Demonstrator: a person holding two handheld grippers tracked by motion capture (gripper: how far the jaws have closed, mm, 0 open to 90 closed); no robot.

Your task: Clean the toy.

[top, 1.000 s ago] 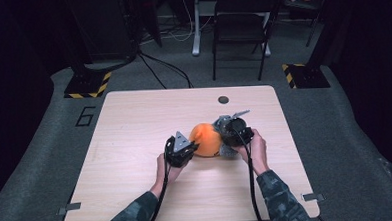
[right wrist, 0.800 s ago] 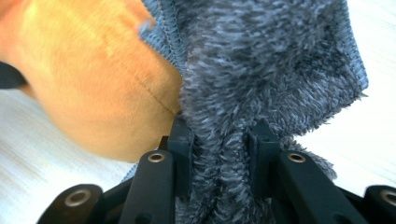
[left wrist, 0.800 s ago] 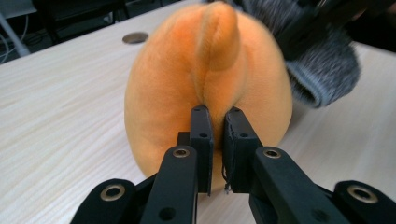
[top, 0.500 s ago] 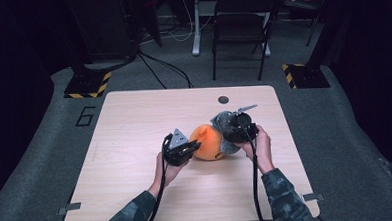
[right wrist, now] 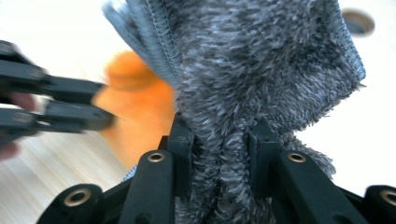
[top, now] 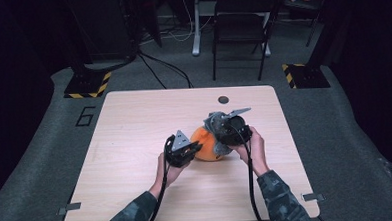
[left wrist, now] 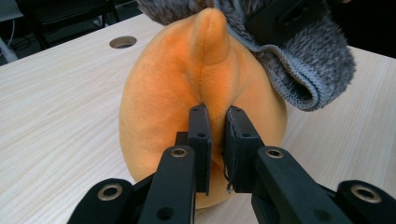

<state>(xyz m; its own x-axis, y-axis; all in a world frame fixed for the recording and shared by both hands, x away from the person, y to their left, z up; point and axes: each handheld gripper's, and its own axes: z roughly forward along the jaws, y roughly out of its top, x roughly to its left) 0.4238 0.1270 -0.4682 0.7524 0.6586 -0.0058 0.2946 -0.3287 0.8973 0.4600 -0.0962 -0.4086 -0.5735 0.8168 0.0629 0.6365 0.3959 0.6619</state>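
An orange plush ball (top: 205, 146) lies on the light wooden table (top: 134, 123), right of its middle. A grey fuzzy cloth (top: 214, 120) is draped over its far right side. My left gripper (top: 188, 151) is shut on a raised fold of the orange plush (left wrist: 168, 93), pinched between its pads (left wrist: 200, 130). My right gripper (top: 221, 135) is shut on a bunch of the grey cloth (right wrist: 261, 60), which hangs above the jaws. In the right gripper view the orange plush (right wrist: 144, 107) shows behind the cloth, with the left gripper (right wrist: 108, 103) on it.
A round cable hole (top: 223, 99) sits near the table's far edge. A folding chair (top: 240, 28) and yellow-black striped bases (top: 88, 87) stand on the floor beyond. Bare tabletop stretches to the left and toward the person.
My right gripper has shifted a little to the left with the grey cloth, drawing it further over the plush. The left gripper has kept still on the plush.
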